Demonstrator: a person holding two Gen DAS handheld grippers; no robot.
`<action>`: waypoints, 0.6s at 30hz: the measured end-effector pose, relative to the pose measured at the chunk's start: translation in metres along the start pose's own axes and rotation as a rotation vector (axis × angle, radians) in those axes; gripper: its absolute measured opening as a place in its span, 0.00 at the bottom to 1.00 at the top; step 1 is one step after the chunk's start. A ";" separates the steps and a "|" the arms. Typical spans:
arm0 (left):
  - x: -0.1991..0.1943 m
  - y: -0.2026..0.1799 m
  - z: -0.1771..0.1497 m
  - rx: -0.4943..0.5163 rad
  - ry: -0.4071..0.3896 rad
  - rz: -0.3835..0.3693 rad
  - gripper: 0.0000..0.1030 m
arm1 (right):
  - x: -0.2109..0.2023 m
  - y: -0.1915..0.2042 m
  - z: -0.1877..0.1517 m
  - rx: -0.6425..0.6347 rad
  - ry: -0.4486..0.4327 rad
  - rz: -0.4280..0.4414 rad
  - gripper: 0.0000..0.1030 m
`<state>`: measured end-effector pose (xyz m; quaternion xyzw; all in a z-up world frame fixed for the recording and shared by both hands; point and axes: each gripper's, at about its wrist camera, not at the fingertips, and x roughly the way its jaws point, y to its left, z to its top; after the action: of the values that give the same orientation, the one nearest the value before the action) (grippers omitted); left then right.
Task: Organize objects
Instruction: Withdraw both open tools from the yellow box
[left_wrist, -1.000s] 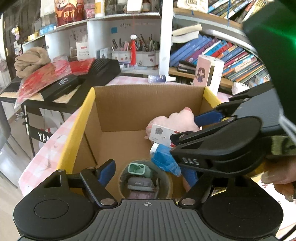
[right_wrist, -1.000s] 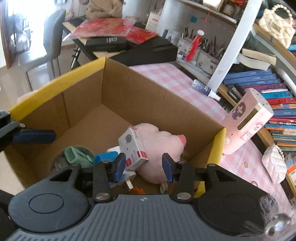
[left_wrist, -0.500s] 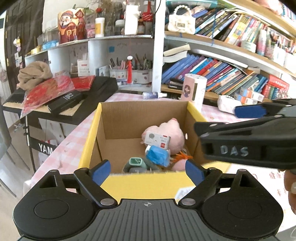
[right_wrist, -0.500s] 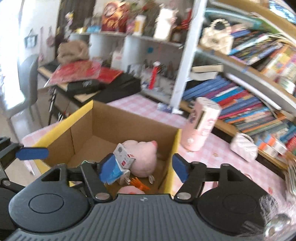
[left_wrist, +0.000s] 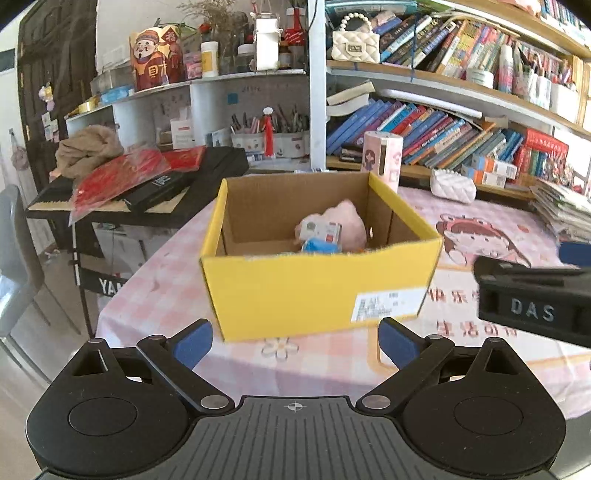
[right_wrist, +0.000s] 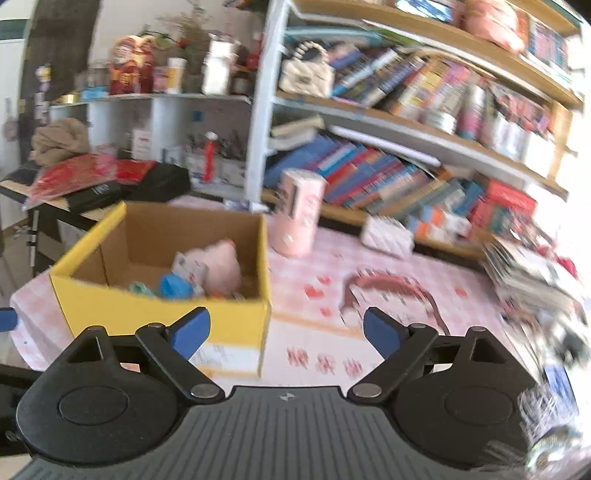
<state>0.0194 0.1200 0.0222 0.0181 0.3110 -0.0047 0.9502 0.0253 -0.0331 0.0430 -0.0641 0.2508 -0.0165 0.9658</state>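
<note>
Yellow box (left_wrist: 314, 291) sits at the worktop's (left_wrist: 480, 354) left edge, long axis along it. Left tool (left_wrist: 295, 341) and right tool (right_wrist: 286, 330): jaws opening, nothing between them.

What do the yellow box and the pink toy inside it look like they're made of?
The box looks like corrugated cardboard: raw brown, matte walls inside, a smooth yellow printed skin outside, and a white paper label near one corner. The pink toy looks like soft plush fabric, with a rounded, fuzzy, dull surface. It is partly hidden, so its filling cannot be judged.
</note>
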 end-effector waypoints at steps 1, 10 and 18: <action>-0.002 -0.002 -0.002 0.009 0.003 0.001 0.95 | -0.005 -0.002 -0.006 0.020 0.013 -0.019 0.89; -0.015 -0.024 -0.009 0.050 0.001 -0.056 0.99 | -0.025 -0.024 -0.046 0.145 0.154 -0.154 0.99; -0.016 -0.051 -0.017 0.091 -0.021 -0.021 1.00 | -0.035 -0.045 -0.059 0.173 0.181 -0.233 1.00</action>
<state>-0.0042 0.0701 0.0165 0.0581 0.3005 -0.0289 0.9516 -0.0339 -0.0825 0.0148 -0.0076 0.3252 -0.1555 0.9327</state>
